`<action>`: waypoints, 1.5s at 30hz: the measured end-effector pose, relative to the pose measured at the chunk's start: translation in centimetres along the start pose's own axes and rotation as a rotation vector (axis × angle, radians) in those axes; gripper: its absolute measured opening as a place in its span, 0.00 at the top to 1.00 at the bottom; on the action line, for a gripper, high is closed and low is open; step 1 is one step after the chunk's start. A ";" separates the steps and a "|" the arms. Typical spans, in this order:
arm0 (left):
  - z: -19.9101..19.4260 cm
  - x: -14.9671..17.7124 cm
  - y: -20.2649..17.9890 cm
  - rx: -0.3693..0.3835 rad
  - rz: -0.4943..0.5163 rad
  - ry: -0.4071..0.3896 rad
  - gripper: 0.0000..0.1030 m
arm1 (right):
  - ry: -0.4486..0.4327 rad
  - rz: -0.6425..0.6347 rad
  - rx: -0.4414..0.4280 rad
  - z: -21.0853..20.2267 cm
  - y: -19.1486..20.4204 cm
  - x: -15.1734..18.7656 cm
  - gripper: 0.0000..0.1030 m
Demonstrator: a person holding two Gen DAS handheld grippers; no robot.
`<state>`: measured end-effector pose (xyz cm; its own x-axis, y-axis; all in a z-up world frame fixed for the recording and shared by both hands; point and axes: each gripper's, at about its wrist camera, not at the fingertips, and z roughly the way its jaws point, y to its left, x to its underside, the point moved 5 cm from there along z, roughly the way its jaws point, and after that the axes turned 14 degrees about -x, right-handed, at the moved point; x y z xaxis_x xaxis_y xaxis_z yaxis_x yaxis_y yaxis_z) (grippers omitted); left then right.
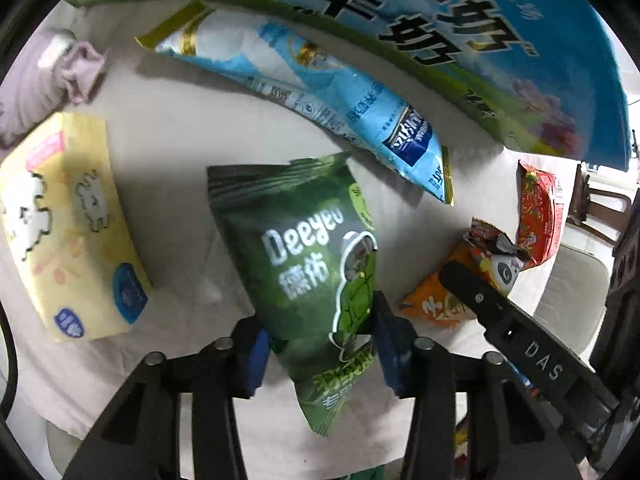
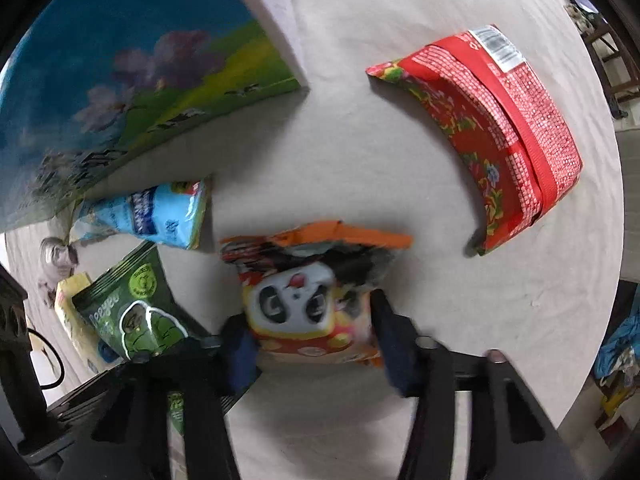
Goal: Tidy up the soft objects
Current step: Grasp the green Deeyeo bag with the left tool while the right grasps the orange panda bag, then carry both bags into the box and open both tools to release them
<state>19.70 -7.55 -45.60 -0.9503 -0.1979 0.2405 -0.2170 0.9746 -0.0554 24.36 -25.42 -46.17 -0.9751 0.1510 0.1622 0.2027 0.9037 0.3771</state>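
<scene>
My left gripper (image 1: 320, 344) is shut on a green Deeyeo pouch (image 1: 304, 248) and holds it above the white tablecloth (image 1: 176, 128); the pouch also shows in the right wrist view (image 2: 128, 312). My right gripper (image 2: 312, 340) is shut on an orange panda snack bag (image 2: 308, 296), which also shows in the left wrist view (image 1: 460, 276). A light blue pouch (image 1: 320, 96) lies beyond the green one, by the box. A yellow tissue pack (image 1: 64, 224) lies at the left. A red flowered bag (image 2: 492, 128) lies at the right.
A large blue and green milk carton box (image 1: 440, 40) stands along the far side of the table. A pink cloth bundle (image 1: 44, 76) lies at the far left. The table's rounded edge (image 2: 600, 280) runs at the right, with chairs beyond it.
</scene>
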 end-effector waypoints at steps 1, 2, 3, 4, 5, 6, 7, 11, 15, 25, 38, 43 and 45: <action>-0.2 0.3 -0.1 -0.010 0.009 -0.009 0.64 | 0.003 -0.003 0.003 -0.1 -0.1 0.3 0.55; -0.8 0.6 -0.5 -0.021 0.016 -0.012 0.65 | 0.006 -0.003 0.004 -0.2 0.0 0.7 0.55; -1.0 1.1 -0.5 -0.035 0.022 -0.019 0.67 | 0.006 -0.006 0.004 -0.3 -0.2 0.9 0.56; -1.0 1.5 -0.4 -0.038 0.026 -0.026 0.69 | 0.004 -0.014 0.002 -0.4 -0.5 1.3 0.56; -1.5 2.3 -0.5 -0.044 0.041 -0.040 0.69 | 0.003 -0.021 0.004 -0.5 -0.6 1.8 0.56; -2.1 2.8 -0.6 -0.055 0.057 -0.055 0.70 | 0.002 -0.030 0.005 -0.7 -0.7 2.2 0.56; -2.5 3.4 -0.7 -0.064 0.074 -0.072 0.70 | -0.003 -0.042 -0.002 -1.0 -0.6 2.6 0.56; -4.4 5.2 -1.4 -0.058 0.083 -0.103 0.71 | -0.021 -0.078 -0.021 -2.7 -0.1 4.4 0.57; -8.5 5.4 -0.9 -0.040 0.082 -0.178 0.71 | -0.043 -0.118 -0.048 -5.9 0.2 6.6 0.57; -18.9 -1.9 -2.1 0.006 0.161 -0.356 0.71 | -0.177 -0.192 -0.130 -16.7 4.3 5.0 0.58; -19.9 -16.4 -4.0 0.037 0.243 -0.331 0.71 | -0.267 -0.192 -0.084 -19.4 12.0 -7.5 0.58; -16.7 -21.4 -4.6 0.059 0.271 -0.257 0.71 | -0.248 -0.206 -0.049 -15.3 13.2 -13.0 0.58; -15.5 -23.1 -4.8 0.064 0.285 -0.237 0.71 | -0.238 -0.218 -0.024 -13.7 13.6 -15.1 0.58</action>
<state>46.21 -6.06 -35.84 -0.9982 0.0547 -0.0238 0.0576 0.9871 -0.1495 43.08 -20.89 -30.97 -0.9889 0.0466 -0.1412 -0.0141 0.9159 0.4011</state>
